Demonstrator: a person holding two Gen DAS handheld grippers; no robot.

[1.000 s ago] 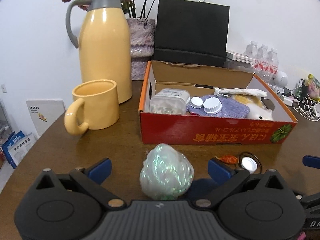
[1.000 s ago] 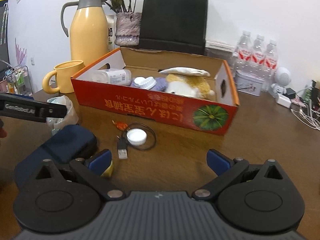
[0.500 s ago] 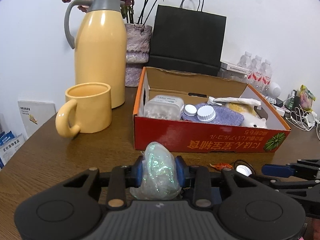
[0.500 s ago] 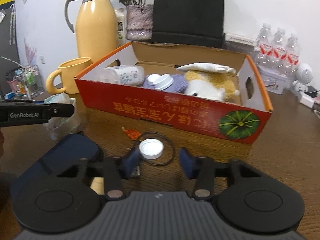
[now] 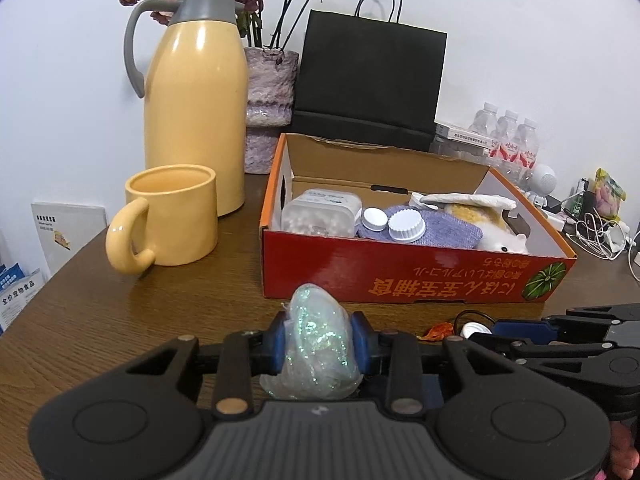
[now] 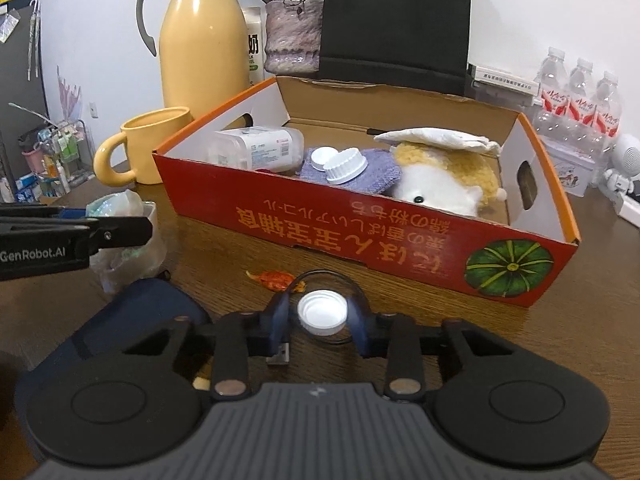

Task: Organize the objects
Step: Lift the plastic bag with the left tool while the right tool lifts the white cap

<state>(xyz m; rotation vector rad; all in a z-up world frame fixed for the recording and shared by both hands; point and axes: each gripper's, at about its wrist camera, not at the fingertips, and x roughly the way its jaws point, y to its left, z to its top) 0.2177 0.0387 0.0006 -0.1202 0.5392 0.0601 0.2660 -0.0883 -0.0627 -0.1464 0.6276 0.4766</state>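
Observation:
A crumpled iridescent plastic bag (image 5: pixel 316 356) sits on the brown table just in front of the red cardboard box (image 5: pixel 400 280); my left gripper (image 5: pixel 320 338) is shut on it, both blue pads pressing its sides. A white bottle cap (image 6: pixel 322 312) lies inside a black cable loop (image 6: pixel 352 286), in front of the box (image 6: pixel 360 232). My right gripper (image 6: pixel 320 316) straddles the cap, its jaws closing with the pads against the cap's rim. The box holds a clear plastic tub (image 6: pixel 256 148), two white lids on a purple cloth (image 6: pixel 352 176) and a plush toy (image 6: pixel 440 184).
A yellow mug (image 5: pixel 172 216) and a tall yellow thermos (image 5: pixel 196 96) stand left of the box, with a vase (image 5: pixel 268 100) and a black paper bag (image 5: pixel 372 80) behind it. A dark blue pouch (image 6: pixel 132 320) and an orange wrapper (image 6: pixel 276 278) lie near the cap. Water bottles (image 6: pixel 580 96) stand at the right.
Both grippers went from wide open to narrow. The left closed on the plastic bag without moving. The right moved forward to the white cap and closed around it.

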